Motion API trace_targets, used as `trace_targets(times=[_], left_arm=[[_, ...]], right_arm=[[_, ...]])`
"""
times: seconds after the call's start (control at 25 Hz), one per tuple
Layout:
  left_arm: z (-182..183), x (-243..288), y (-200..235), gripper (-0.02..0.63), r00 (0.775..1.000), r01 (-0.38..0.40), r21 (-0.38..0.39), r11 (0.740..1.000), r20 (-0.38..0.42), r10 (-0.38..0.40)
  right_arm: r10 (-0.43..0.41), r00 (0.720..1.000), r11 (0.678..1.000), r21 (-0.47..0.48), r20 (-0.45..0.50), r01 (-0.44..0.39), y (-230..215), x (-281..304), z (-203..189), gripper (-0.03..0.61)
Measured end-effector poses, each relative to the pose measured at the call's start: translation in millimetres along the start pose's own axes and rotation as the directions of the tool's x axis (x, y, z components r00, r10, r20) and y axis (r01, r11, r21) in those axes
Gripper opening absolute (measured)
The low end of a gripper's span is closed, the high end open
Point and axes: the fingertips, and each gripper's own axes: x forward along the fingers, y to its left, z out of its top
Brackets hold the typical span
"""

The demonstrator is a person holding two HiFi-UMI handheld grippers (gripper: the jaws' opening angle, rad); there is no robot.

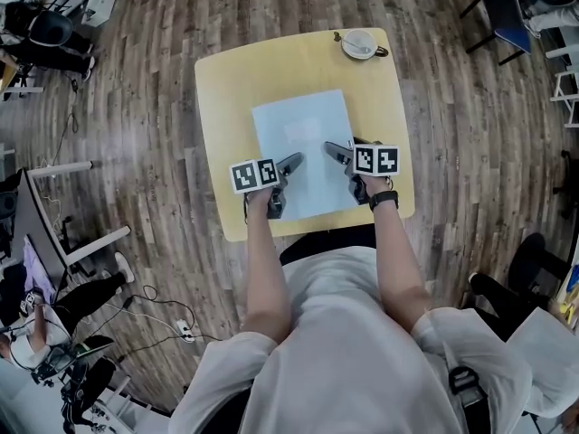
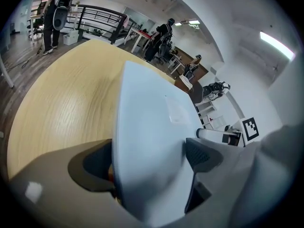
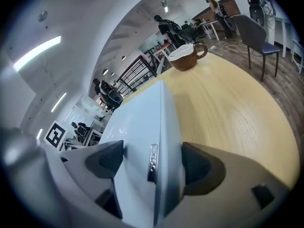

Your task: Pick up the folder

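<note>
The folder (image 1: 303, 147) lay flat on the table (image 1: 226, 80) (nothing lifted yet). Left tongs (image 2: 148, 160) and right tongs (image 3: 153, 163) gaped wide astride its side edges, pads (image 3: 107, 159) seemingly not pressing; clamping and raising remained.

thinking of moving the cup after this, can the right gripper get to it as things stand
Probably yes: only bare table lies between the right gripper and the cup, but the folder edge sits between its jaws now.
</note>
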Motion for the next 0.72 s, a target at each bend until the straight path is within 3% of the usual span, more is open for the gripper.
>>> trace_targets(times=[0.28, 0.72], left_arm=[[-12.4, -17.1, -4.1, 0.491, 1.0, -0.013, -0.048, 0.999, 0.008, 0.014], [39.8, -74.6, -38.2, 0.492, 0.983, 0.023, 0.086, 0.996, 0.181, -0.038]], right_arm=[[-0.004, 1.0, 0.998, -0.056, -0.012, 0.003, 14.0, -10.2, -4.5, 0.394], [0.044, 0.982, 0.981, -0.195, 0.181, -0.008, 69.0, -54.0, 50.8, 0.394]])
